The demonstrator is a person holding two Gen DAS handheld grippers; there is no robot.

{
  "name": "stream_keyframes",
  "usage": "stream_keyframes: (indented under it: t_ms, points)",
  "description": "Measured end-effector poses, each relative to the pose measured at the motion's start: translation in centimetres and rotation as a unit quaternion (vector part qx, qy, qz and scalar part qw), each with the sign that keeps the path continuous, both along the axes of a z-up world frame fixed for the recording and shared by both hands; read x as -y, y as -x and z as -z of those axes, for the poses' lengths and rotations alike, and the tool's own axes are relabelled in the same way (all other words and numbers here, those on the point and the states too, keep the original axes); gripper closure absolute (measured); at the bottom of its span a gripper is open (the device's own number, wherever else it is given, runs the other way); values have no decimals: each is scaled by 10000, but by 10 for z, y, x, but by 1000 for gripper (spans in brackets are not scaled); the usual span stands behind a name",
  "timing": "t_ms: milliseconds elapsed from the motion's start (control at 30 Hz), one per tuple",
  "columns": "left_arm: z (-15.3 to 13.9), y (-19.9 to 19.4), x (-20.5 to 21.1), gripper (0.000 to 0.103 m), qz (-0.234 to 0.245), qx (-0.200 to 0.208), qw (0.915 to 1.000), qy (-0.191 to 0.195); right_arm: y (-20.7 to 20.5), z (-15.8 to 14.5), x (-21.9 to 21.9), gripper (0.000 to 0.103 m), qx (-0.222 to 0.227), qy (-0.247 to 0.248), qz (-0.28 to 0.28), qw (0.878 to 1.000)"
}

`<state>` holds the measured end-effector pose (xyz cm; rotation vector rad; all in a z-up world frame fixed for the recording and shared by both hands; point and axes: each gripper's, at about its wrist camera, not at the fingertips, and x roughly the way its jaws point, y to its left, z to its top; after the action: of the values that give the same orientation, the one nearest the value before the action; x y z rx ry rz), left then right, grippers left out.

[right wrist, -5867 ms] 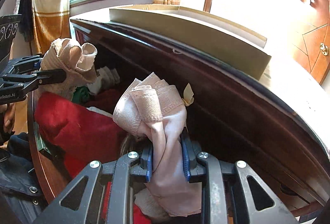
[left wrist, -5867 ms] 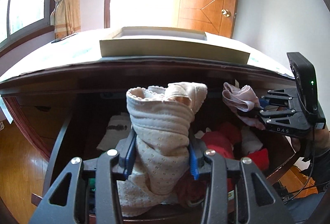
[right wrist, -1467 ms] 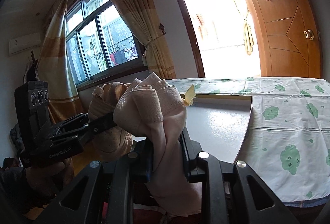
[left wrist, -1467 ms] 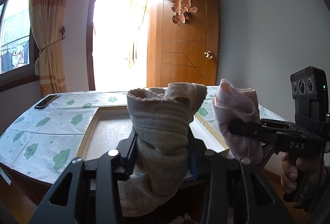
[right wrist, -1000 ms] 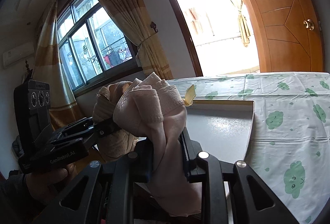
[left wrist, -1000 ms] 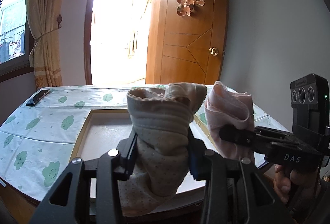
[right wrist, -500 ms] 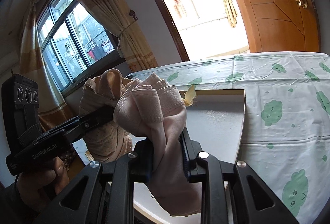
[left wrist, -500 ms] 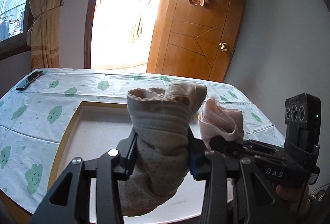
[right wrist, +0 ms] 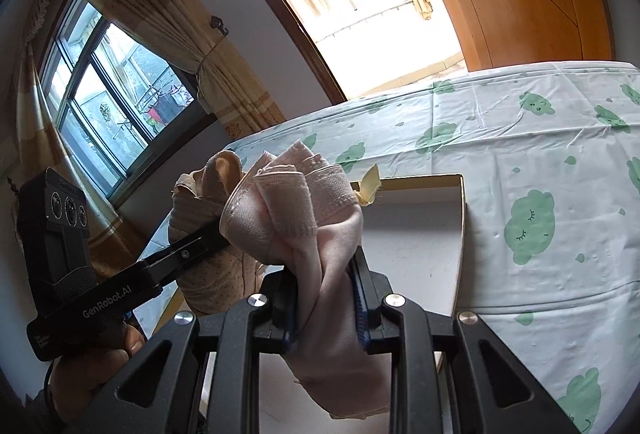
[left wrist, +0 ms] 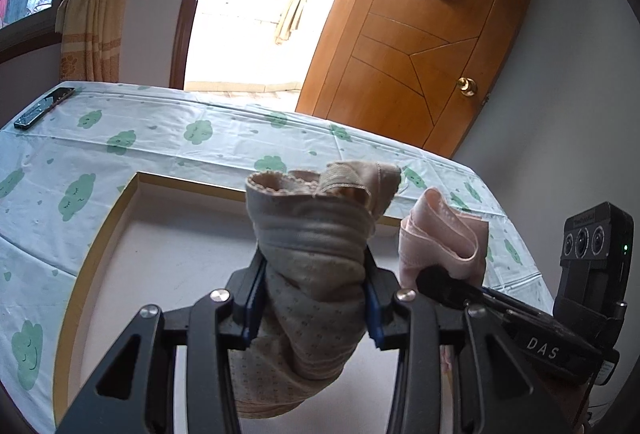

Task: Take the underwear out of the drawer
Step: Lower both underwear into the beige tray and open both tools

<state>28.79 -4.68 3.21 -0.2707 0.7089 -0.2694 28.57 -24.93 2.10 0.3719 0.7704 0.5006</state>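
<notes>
My left gripper is shut on beige dotted underwear, held bunched above the shallow white tray on the table. My right gripper is shut on pink lace-trimmed underwear, held over the same tray. The right gripper with the pink underwear shows at the right of the left wrist view, close beside the left one. The left gripper with the beige underwear shows at the left of the right wrist view. The drawer is out of view.
The table carries a white cloth with green cloud prints. A dark phone lies at its far left corner. A wooden door stands behind, with a bright doorway, curtains and a window to the left.
Both grippers have risen from the drawer and moved forward over the table with the underwear still held. In the last half second both tilted down over the tray.
</notes>
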Motion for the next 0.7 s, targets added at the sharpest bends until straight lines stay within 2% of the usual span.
stream_keyframes:
  t_ms: [400, 500, 533, 567, 633, 700]
  points:
    - [16, -26, 17, 63, 143, -229, 9996, 59, -16, 20, 10, 76, -181, 57, 324, 9993]
    - [23, -32, 16, 58, 97, -347, 9992, 165, -17, 21, 12, 74, -154, 69, 347, 9993]
    - [25, -34, 15, 56, 72, -413, 9989, 215, -17, 21, 12, 67, -140, 63, 335, 9993]
    - [26, -34, 14, 51, 44, -438, 9987, 255, -16, 19, 12, 50, -94, 48, 320, 9994]
    - [24, -33, 13, 50, 17, -371, 9988, 314, -11, 14, 14, 24, 90, 52, 379, 9992]
    - [18, -28, 14, 41, 124, -230, 9989, 377, -5, 9, 18, 24, 278, 90, 464, 9985]
